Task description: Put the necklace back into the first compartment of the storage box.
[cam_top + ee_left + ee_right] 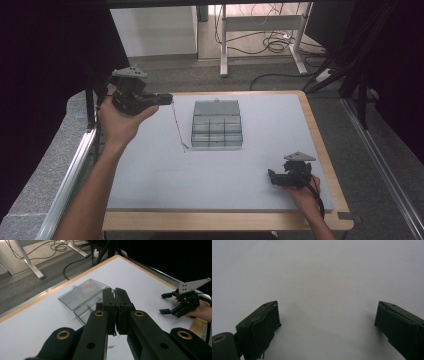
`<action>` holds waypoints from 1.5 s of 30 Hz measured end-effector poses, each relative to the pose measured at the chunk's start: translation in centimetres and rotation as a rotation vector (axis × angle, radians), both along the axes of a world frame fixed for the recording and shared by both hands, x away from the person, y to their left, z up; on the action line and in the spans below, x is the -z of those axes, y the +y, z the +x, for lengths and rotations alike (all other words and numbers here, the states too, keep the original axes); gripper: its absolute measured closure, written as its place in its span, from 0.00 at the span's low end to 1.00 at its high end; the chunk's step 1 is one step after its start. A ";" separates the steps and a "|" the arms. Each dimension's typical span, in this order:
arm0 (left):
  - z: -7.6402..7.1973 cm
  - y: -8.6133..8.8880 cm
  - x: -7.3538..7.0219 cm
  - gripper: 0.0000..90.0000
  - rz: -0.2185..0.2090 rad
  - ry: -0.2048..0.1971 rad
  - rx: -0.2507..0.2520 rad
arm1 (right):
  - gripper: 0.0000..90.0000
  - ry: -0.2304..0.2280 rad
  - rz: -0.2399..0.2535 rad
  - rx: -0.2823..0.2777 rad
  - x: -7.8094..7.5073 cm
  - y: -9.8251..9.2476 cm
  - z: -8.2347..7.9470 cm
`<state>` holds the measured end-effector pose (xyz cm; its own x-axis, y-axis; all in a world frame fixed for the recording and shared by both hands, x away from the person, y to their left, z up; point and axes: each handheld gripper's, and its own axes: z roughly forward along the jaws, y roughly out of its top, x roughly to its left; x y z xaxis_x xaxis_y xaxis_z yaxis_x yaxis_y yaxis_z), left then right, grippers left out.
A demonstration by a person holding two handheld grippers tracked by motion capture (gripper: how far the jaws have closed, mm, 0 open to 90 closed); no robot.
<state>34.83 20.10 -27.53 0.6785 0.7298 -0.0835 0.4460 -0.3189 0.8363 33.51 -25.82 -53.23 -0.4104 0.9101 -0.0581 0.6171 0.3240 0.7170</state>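
Note:
At the table's back left, a hand holds my left gripper [167, 98] raised, its jaws pressed together [115, 292]. A thin grey strip [178, 127], like a cable tie, hangs from the jaw tips, and its lower end reaches the table just left of the box. A clear plastic compartment box [216, 131] lies open at the table's middle, its lid [216, 107] folded flat behind it; the box [86, 312] is also in the left gripper view. My right gripper [272, 176] rests low at the front right, open [327, 315], with bare table between its jaws.
The white table top [150, 180] has a wooden rim [320, 145]. A metal rail [75, 165] runs along its left side. Beyond the far edge are desk legs [223, 45] and floor cables [272, 42].

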 end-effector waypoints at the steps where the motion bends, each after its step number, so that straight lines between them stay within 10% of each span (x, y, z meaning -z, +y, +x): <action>1: 0.1 -0.1 -0.1 0.98 0.001 0.001 -0.003 | 0.06 0.002 0.000 -0.001 0.0 0.0 0.0; 45: 7.5 -4.8 0.0 0.98 0.008 0.045 -0.048 | 0.06 0.003 0.000 -0.001 0.0 0.0 0.0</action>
